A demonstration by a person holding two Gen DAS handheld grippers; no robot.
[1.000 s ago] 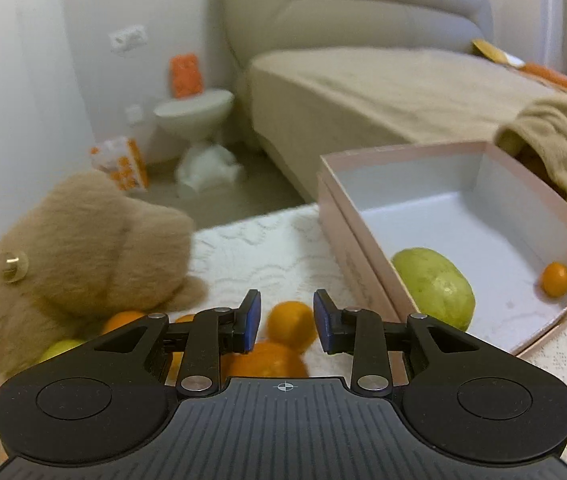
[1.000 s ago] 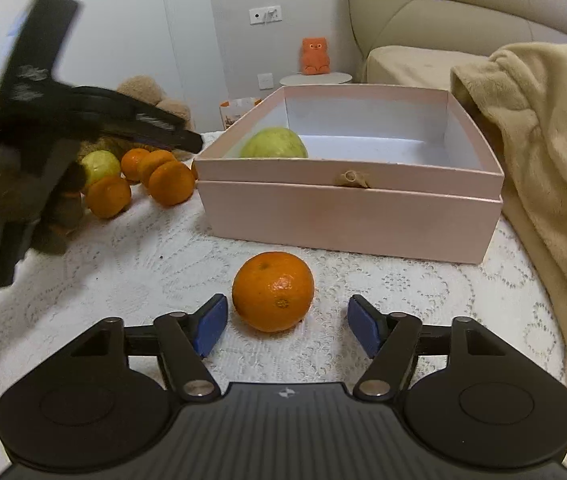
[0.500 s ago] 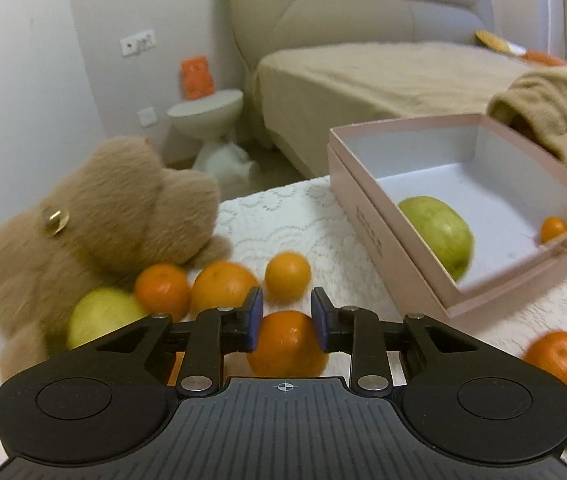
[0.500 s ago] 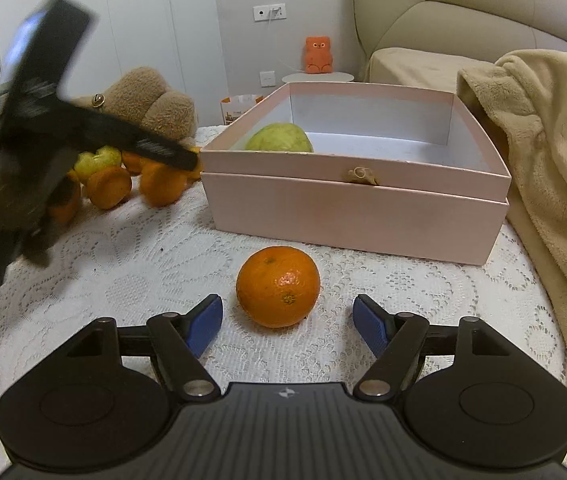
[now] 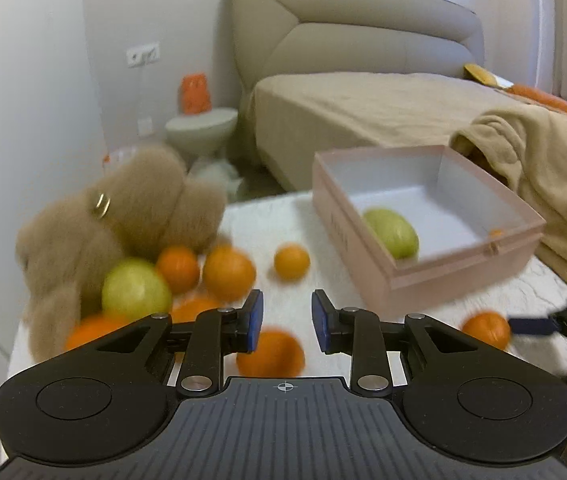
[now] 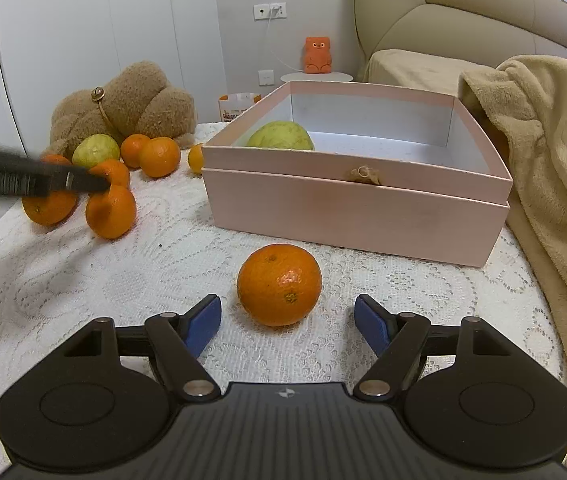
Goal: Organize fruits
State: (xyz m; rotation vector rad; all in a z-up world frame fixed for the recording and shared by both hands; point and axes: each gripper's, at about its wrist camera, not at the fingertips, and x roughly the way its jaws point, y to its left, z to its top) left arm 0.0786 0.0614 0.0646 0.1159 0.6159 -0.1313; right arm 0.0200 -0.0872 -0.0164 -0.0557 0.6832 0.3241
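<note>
My right gripper [image 6: 287, 320] stands open low over the lace cloth. A large orange [image 6: 279, 284] lies just ahead of its blue pads, touching neither; the same orange [image 5: 485, 330] shows at the right of the left wrist view. My left gripper [image 5: 287, 320] is shut on nothing and hovers over another orange [image 5: 271, 354] at the edge of a pile. That pile holds several oranges [image 6: 159, 156] and a green fruit [image 6: 95, 150]. The open pink box [image 6: 355, 204] holds a green fruit [image 6: 281, 136] and a small orange [image 5: 495, 233].
A brown plush toy [image 6: 123, 100] sits behind the fruit pile at the table's left edge. A beige blanket [image 6: 543, 160] hangs along the right side, touching the box. Beyond the table are a bed and a small side table with an orange figure [image 6: 317, 54].
My left gripper has drawn back and left from the box to above the fruit pile, its jaws slightly narrower. The right gripper stayed in place and its jaws widened a little.
</note>
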